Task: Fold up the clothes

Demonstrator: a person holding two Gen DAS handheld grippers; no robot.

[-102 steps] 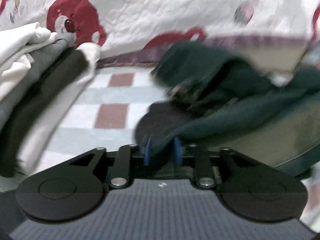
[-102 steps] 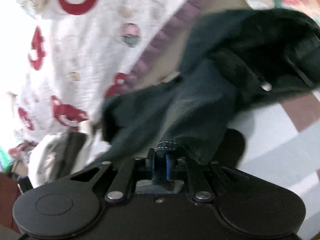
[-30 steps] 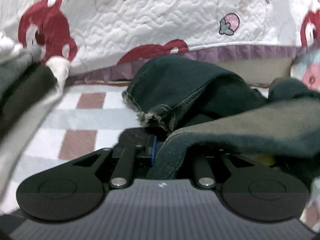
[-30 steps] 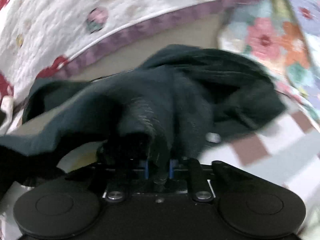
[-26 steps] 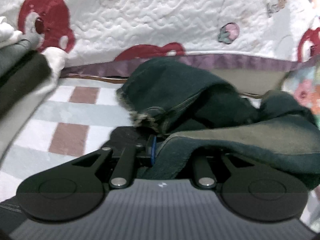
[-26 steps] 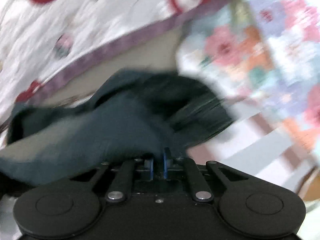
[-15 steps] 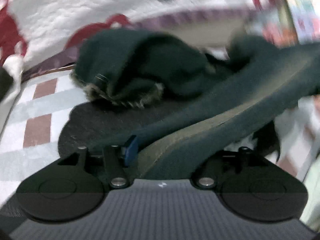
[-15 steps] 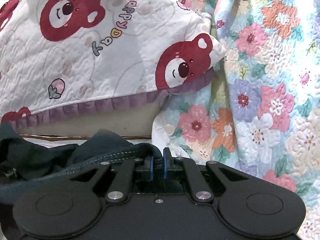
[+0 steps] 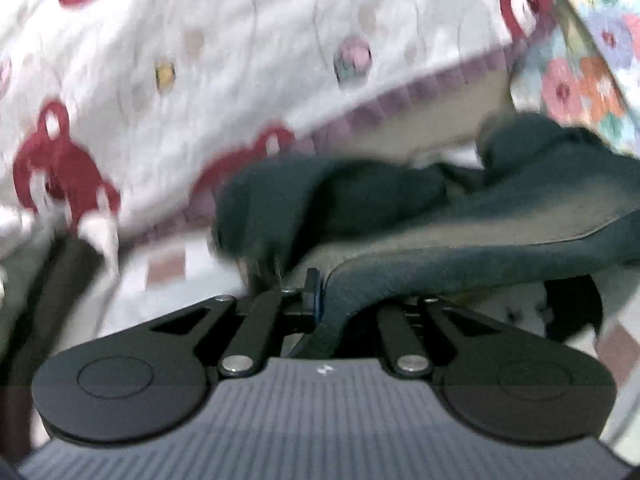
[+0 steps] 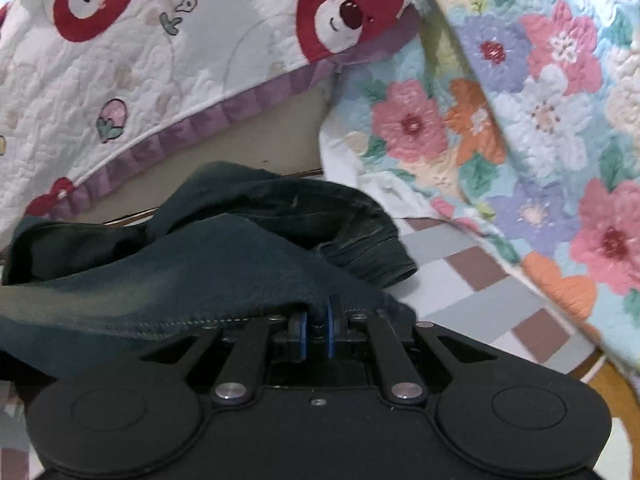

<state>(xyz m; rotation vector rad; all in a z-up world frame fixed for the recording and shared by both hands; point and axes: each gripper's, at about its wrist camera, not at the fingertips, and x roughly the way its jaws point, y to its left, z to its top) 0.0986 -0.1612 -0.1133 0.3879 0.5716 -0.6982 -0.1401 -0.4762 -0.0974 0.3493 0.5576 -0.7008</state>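
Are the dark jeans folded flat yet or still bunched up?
Still bunched. The dark jeans sit in a rumpled heap on the checked cloth, one edge lifted, with the right gripper and left gripper shut on them.

Black left tongs [image 9: 320, 292], black right tongs [image 10: 317, 330], blue pads, silver pivot screws, round side discs, ribbed grey housing

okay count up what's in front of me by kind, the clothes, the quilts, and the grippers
Dark green garment: 1
Quilts: 2, the bear quilt and the flower quilt
Grippers: 2, the left gripper and the right gripper
Total: 5
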